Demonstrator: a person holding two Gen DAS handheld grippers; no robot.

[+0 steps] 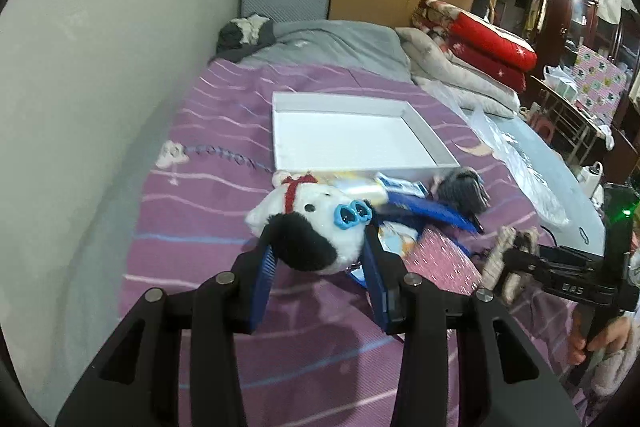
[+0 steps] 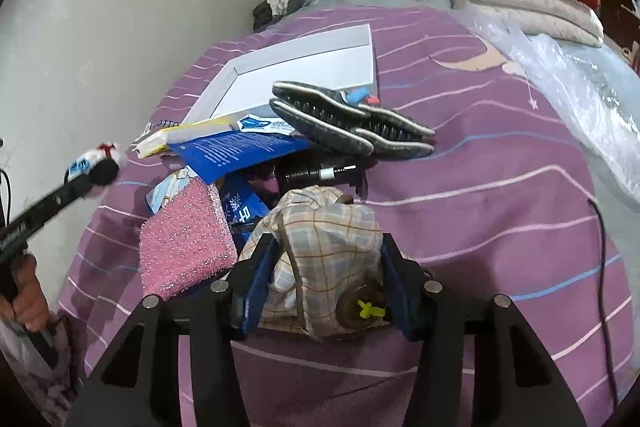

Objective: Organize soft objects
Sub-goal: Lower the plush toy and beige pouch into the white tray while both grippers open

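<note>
My left gripper [image 1: 316, 247] is shut on a white and black plush dog [image 1: 320, 215] with blue heart glasses, held just above the purple bedspread [image 1: 200, 227]. A plaid fabric toy [image 2: 324, 251] with a small green bow sits squeezed between the blue pads of my right gripper [image 2: 328, 245]. In the right wrist view the left gripper [image 2: 96, 167] shows at the left edge with the plush dog [image 2: 110, 153]. An empty white shallow box [image 1: 424, 135] lies beyond the pile. A pink sponge [image 2: 186, 247] and grey slippers [image 2: 352, 119] rest on the pile.
Blue packets [image 2: 236, 147] and a black flashlight [image 2: 320, 173] lie among the soft things. Folded red and beige quilts [image 1: 480, 55] are stacked at the bed's far right, with clear plastic sheeting [image 2: 580, 83] beside them. A wall [image 1: 100, 87] bounds the left; a black cable [image 2: 600, 267] trails on the right.
</note>
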